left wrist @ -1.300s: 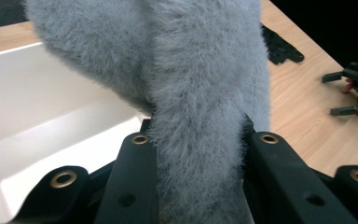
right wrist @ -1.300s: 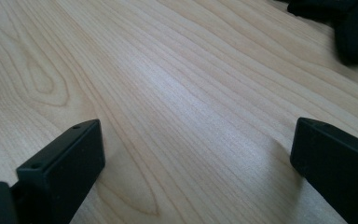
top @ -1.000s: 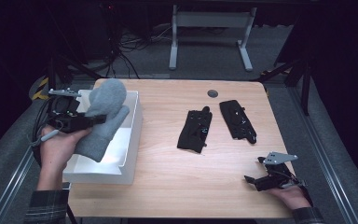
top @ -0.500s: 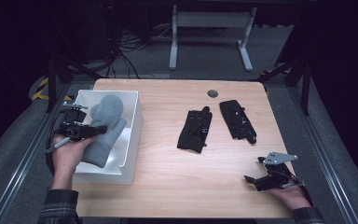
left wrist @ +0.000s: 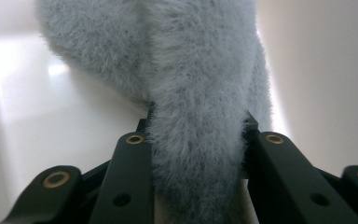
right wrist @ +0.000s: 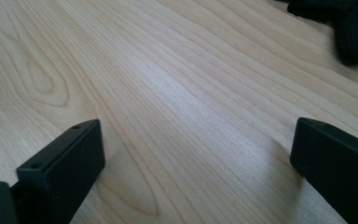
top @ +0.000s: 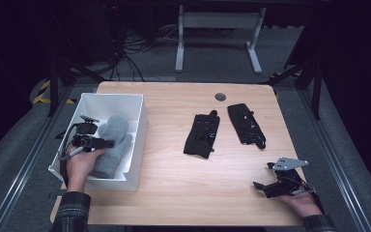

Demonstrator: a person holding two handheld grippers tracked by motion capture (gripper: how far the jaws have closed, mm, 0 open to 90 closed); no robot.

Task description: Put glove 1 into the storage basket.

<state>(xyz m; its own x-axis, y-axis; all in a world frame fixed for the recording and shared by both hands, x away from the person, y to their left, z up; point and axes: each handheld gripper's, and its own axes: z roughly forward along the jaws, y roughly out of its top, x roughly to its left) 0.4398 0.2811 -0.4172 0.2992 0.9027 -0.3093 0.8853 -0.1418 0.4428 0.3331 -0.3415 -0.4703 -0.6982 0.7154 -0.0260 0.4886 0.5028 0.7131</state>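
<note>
A fluffy grey mitten point(top: 112, 144) lies inside the white box point(top: 137, 116) at the table's left. My left gripper point(top: 107, 143) is down in that box, shut on the grey mitten point(left wrist: 200, 112), whose fur fills the space between the two black jaws. Two black gloves lie on the wooden table: one point(top: 202, 135) near the middle, the other point(top: 246, 124) to its right. My right gripper point(top: 260, 186) rests on the table near the front right corner, open, with bare wood between its jaws point(right wrist: 191, 154).
A small dark round disc point(top: 220, 96) sits near the table's far edge. A dark glove edge point(right wrist: 354, 32) shows at the top right of the right gripper view. Metal table legs and cables stand on the floor beyond the table.
My left gripper has come down from above the box into it, carrying the grey mitten, which now lies on the box floor. The right gripper has stayed where it was.
</note>
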